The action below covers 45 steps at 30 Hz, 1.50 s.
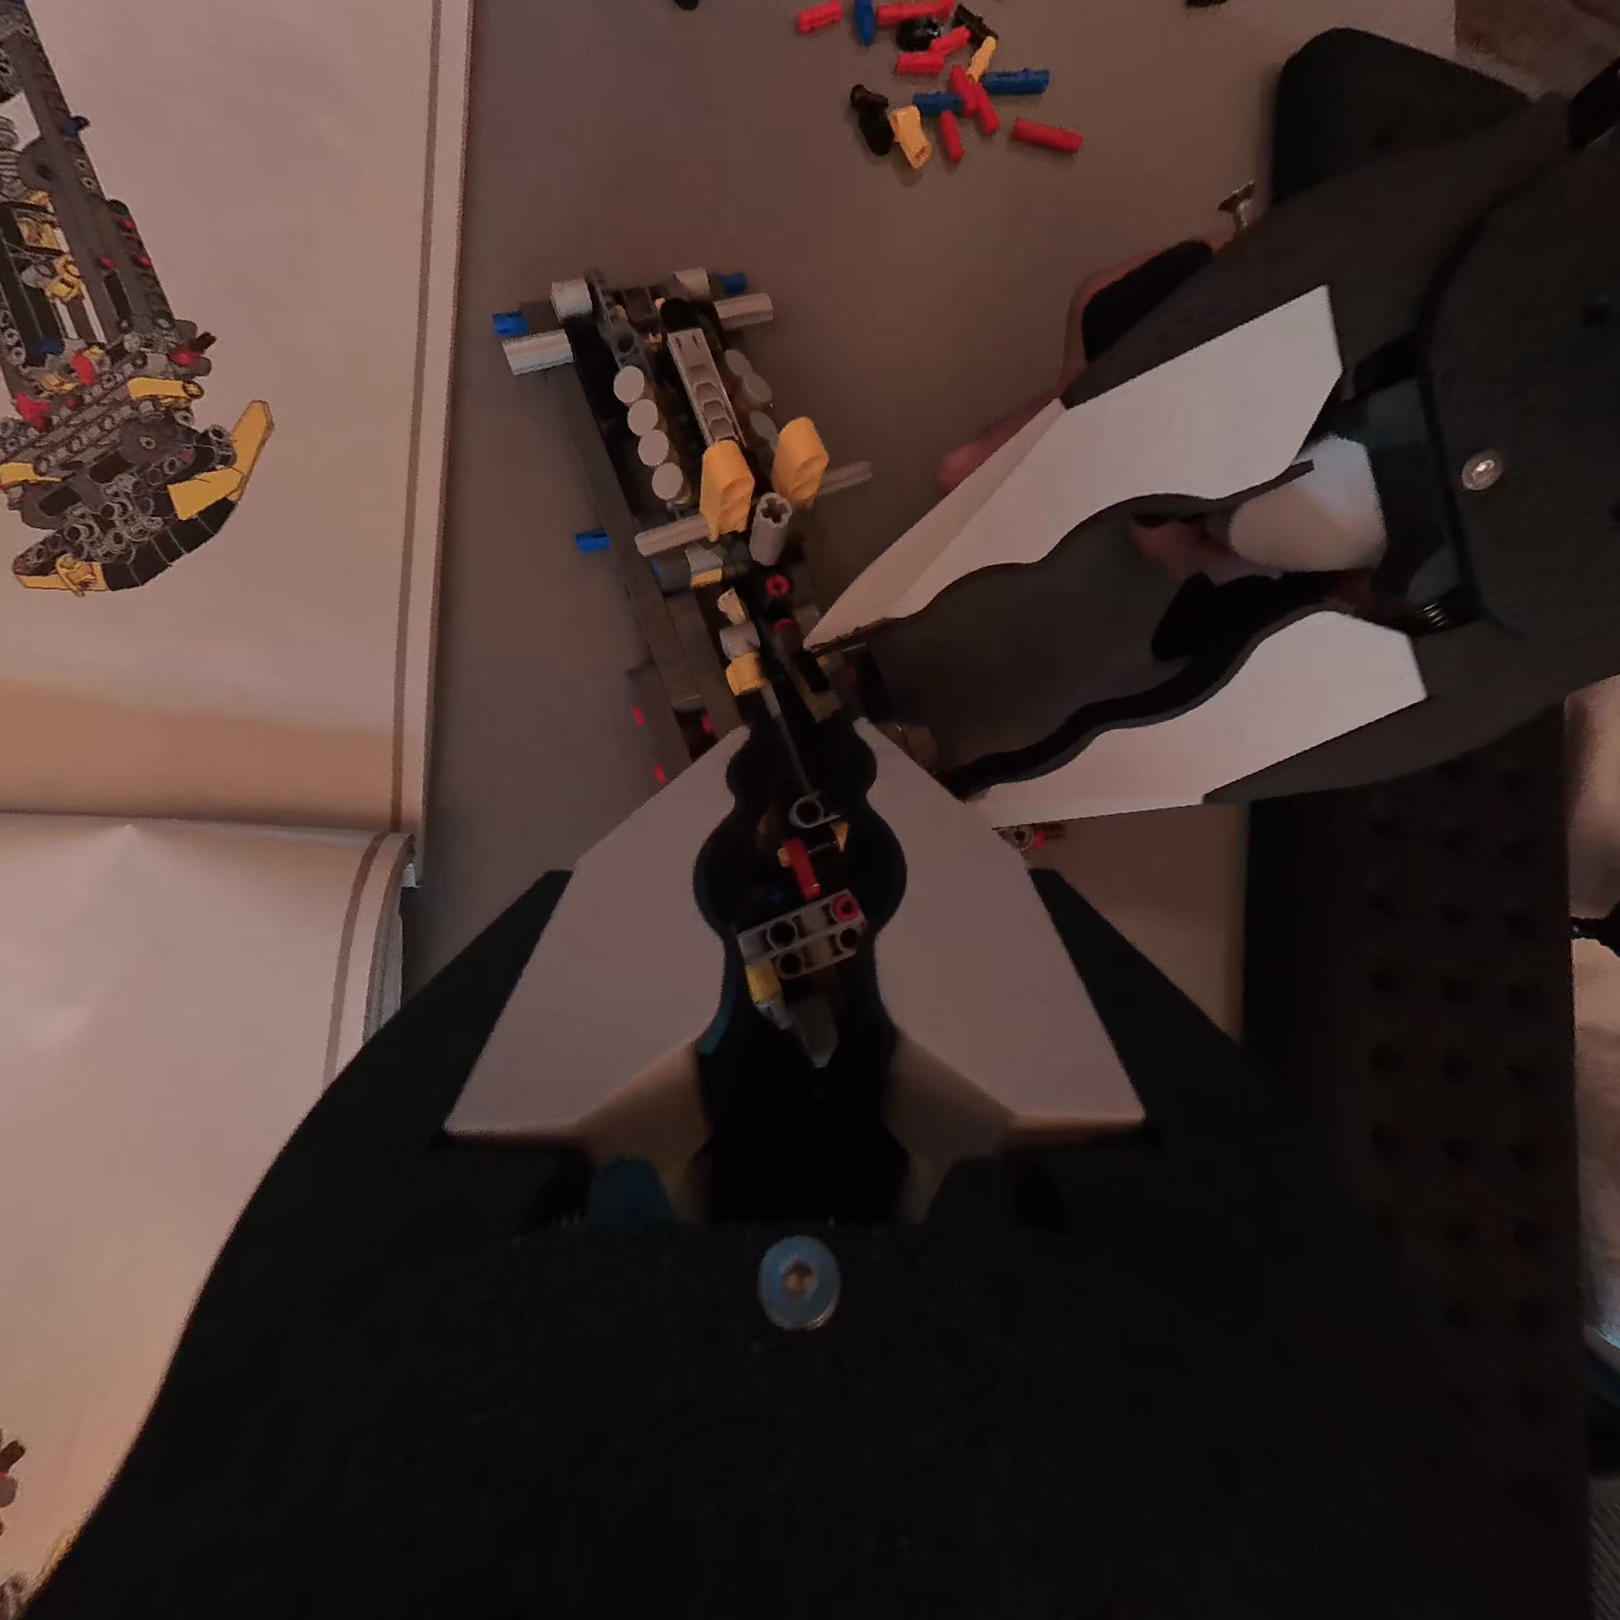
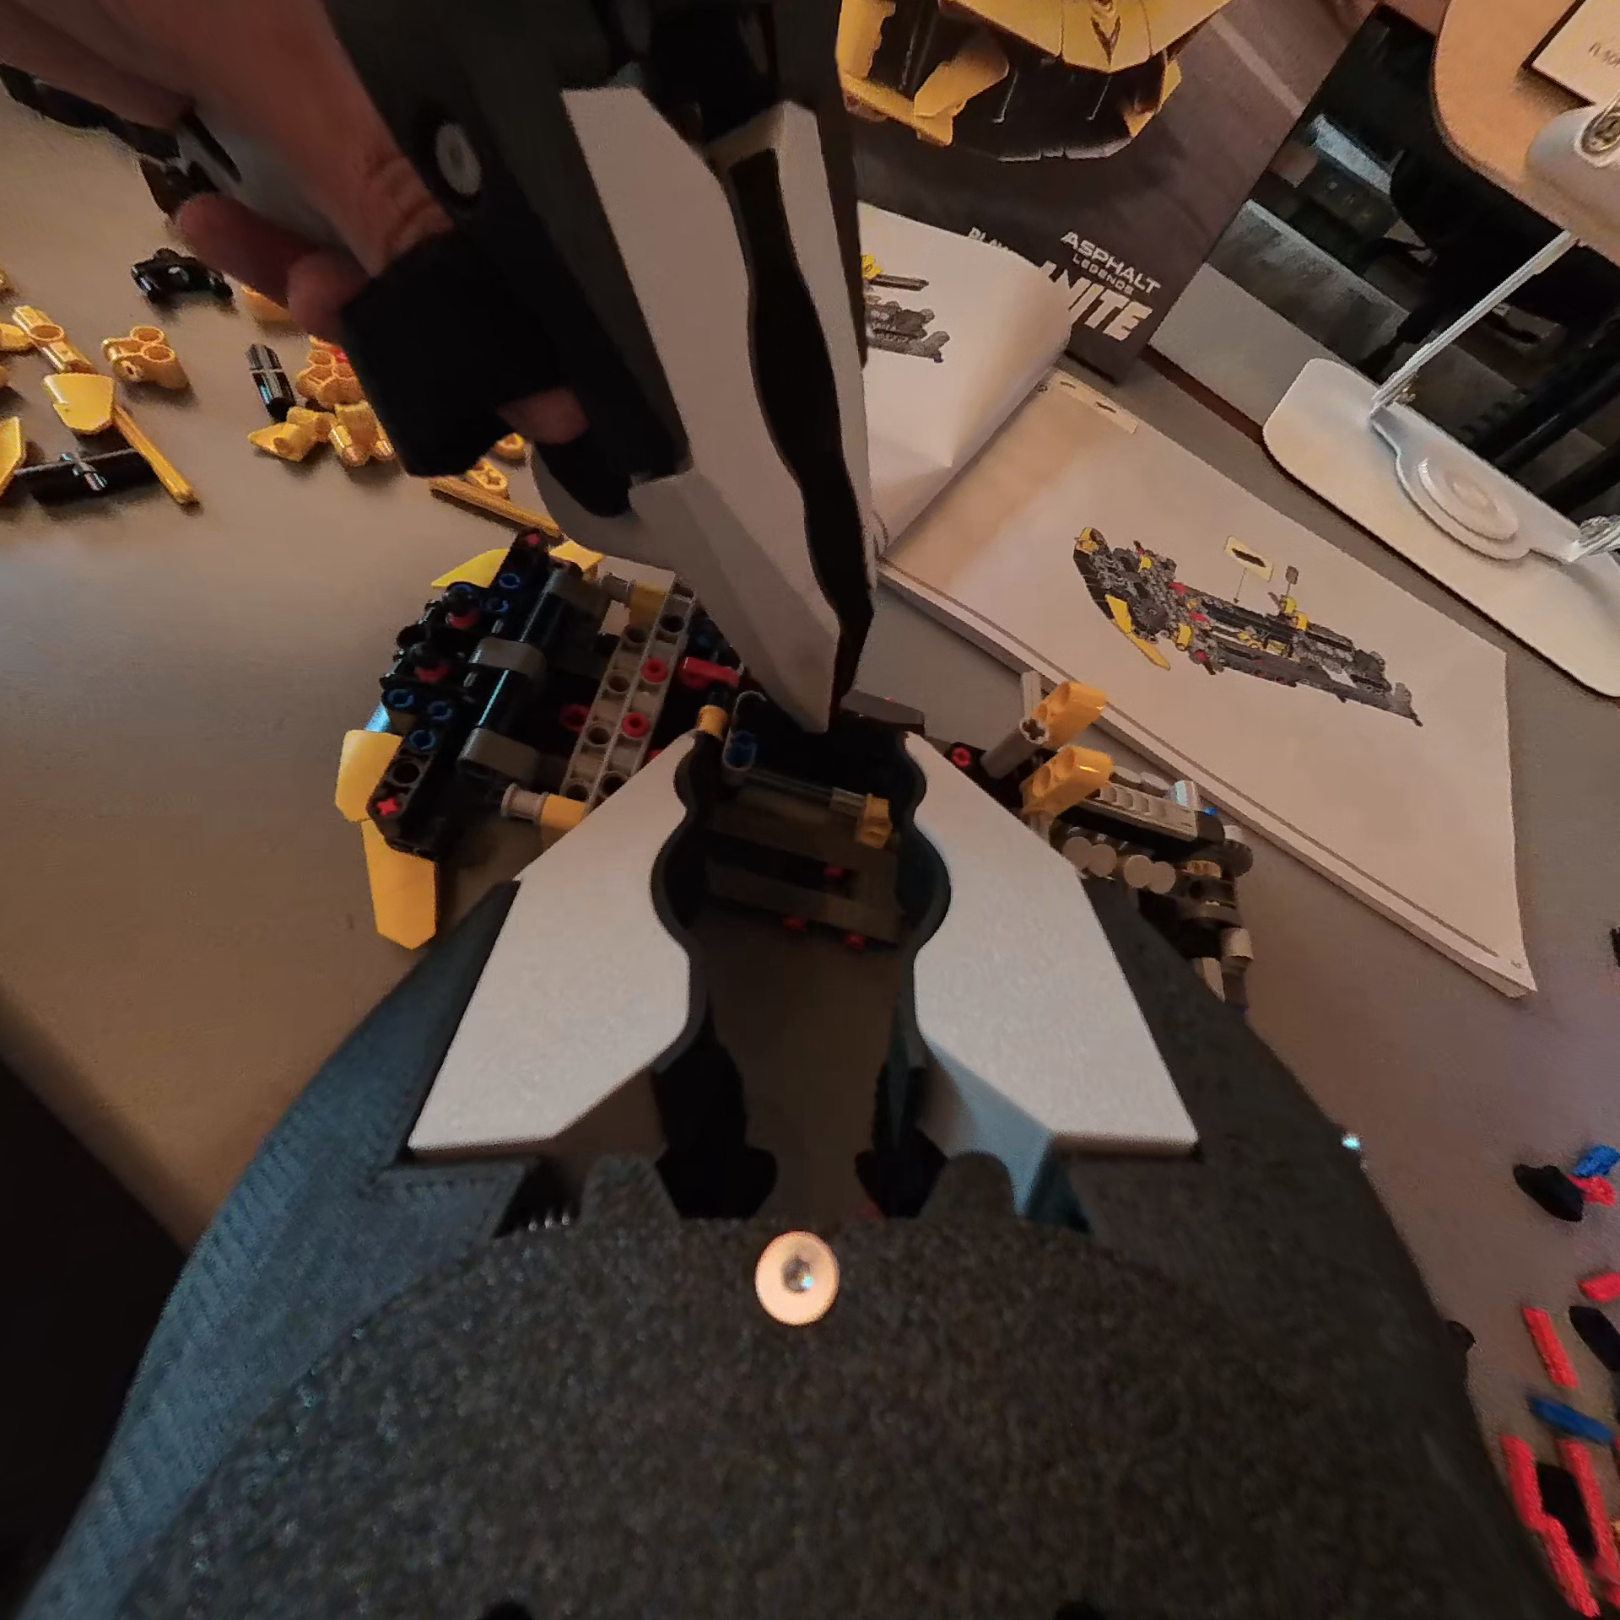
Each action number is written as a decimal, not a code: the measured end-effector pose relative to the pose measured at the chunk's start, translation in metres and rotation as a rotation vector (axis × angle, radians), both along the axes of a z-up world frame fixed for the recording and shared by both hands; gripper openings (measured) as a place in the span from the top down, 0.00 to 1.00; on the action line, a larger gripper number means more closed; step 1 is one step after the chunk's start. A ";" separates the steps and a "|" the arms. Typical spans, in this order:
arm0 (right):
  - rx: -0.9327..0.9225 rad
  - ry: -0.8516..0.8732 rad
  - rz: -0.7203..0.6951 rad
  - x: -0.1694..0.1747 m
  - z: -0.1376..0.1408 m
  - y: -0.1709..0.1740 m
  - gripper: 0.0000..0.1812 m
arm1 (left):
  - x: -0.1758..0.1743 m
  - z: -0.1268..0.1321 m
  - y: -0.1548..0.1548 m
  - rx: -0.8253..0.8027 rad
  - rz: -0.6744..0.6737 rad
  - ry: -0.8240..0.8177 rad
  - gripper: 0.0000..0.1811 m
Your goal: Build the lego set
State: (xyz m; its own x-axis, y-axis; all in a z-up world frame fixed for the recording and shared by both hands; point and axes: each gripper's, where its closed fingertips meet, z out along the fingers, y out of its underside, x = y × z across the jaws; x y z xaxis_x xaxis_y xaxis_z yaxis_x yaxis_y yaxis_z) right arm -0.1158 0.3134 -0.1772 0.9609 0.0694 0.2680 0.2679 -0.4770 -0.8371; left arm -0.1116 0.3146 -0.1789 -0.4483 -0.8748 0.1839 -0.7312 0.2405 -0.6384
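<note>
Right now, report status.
Left gripper nearly closed, tips in lego chassis, grip unclear. Right gripper open, straddling it. Both crowd one spot.

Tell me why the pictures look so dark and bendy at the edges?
Left wrist view: dim, warm light; the left gripper body is almost black, and the instruction booklet edge curves from the wide-angle lens. Right wrist view: a bit brighter, the lego car chassis is sharp, but the red and blue pins at the corner look smeared and stretched.
</note>
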 end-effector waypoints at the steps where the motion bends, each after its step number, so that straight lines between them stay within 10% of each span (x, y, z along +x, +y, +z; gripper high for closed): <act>1: 0.000 0.002 0.000 0.000 0.000 0.000 0.78 | 0.001 0.001 0.000 -0.005 0.001 -0.005 0.95; 20: 0.079 0.122 0.039 0.019 0.020 -0.027 0.82 | -0.002 0.016 0.037 0.034 0.072 -0.087 0.94; 26: 0.053 0.229 0.046 0.034 0.015 -0.033 0.84 | -0.004 0.004 0.005 0.031 0.043 -0.015 0.84; 35: 0.149 0.384 0.073 0.037 0.032 -0.038 0.84 | 0.011 -0.022 -0.004 0.242 0.071 0.193 0.95; 45: 0.114 0.375 0.138 0.026 0.023 -0.041 0.84 | 0.011 0.020 0.029 0.067 0.270 0.191 0.97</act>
